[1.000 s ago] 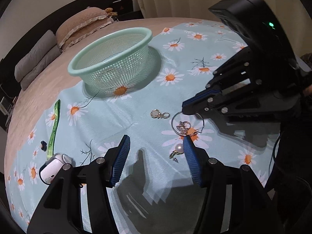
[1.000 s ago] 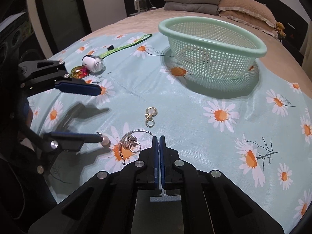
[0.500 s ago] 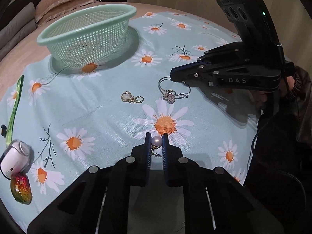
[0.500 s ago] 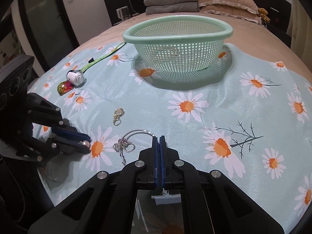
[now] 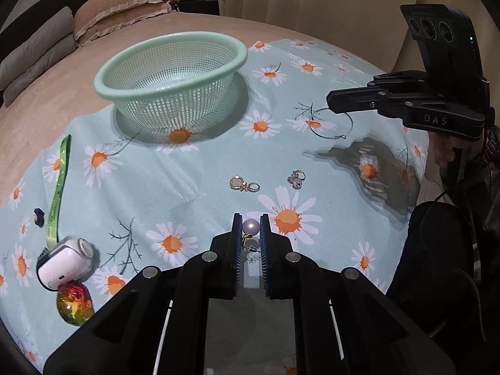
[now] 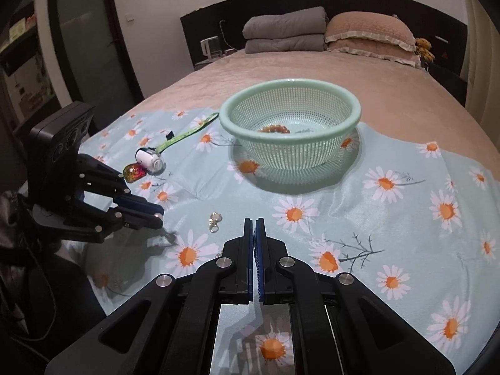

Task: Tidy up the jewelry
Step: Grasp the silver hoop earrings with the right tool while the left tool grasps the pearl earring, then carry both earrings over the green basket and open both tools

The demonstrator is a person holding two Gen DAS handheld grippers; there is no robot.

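Note:
My left gripper (image 5: 251, 228) is shut on a pearl earring (image 5: 250, 227), held a little above the daisy cloth (image 5: 193, 175); its gold hook hangs between the pads. In the right wrist view the left gripper (image 6: 160, 217) shows at the left with the pearl at its tip. My right gripper (image 6: 253, 228) is shut; seen from the left wrist, the right gripper (image 5: 331, 103) holds a thin wire hoop (image 5: 332, 137) hanging in the air. A small silver charm cluster (image 5: 297, 178) and a pair of gold earrings (image 5: 244, 185) lie on the cloth. A green mesh basket (image 5: 172, 43) stands behind.
The basket (image 6: 353, 115) has some jewelry (image 6: 275, 129) in its bottom. A green lanyard (image 5: 57, 187), a small white device (image 5: 64, 262) and an iridescent stone (image 5: 74, 307) lie at the cloth's left. Pillows (image 6: 368, 34) and folded blankets (image 6: 281, 31) sit at the bed's head.
My left gripper shut on the pearl earring and lifted it off the cloth. The right gripper rose with the wire hoop, and the charm cluster now lies on the cloth.

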